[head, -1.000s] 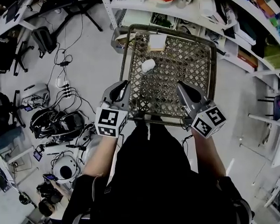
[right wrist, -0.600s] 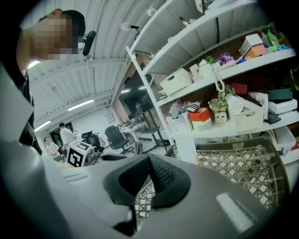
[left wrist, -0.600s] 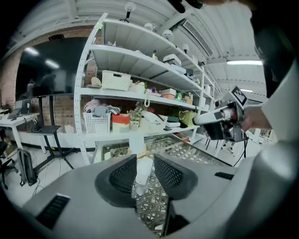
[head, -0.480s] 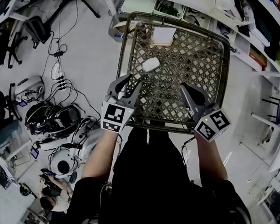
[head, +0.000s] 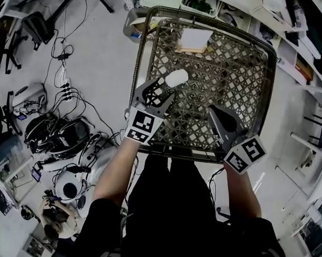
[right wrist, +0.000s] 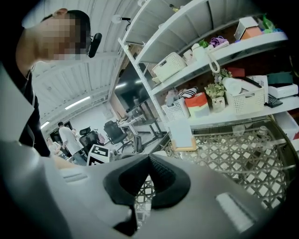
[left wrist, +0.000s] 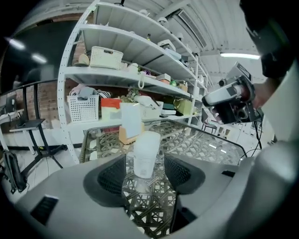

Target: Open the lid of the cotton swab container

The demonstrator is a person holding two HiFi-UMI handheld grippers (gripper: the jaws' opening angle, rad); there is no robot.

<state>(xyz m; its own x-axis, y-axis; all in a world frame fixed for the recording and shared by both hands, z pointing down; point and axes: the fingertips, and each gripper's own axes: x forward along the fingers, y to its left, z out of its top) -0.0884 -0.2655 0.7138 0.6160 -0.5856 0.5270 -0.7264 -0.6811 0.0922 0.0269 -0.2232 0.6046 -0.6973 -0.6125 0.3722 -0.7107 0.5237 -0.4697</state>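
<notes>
Jaws on your left gripper (head: 162, 88) are opening, and the cotton swab container (left wrist: 145, 151) stands upright between the pads at the centre of the left gripper view, with neither pad pressing it. Your right gripper (right wrist: 148, 161) is clenched on nothing, low and right in the head view, well apart from the container. The container sits toward the upper left of the lattice counter (head: 227, 75), its lid not yet opened (where lid meets body is too blurred to tell). It looks light and tall, so a pad arriving off-centre would likely tip it or skate it across the smooth top. Close too high and you may pinch the lid shut, leaving the other jaws nothing to lift.
</notes>
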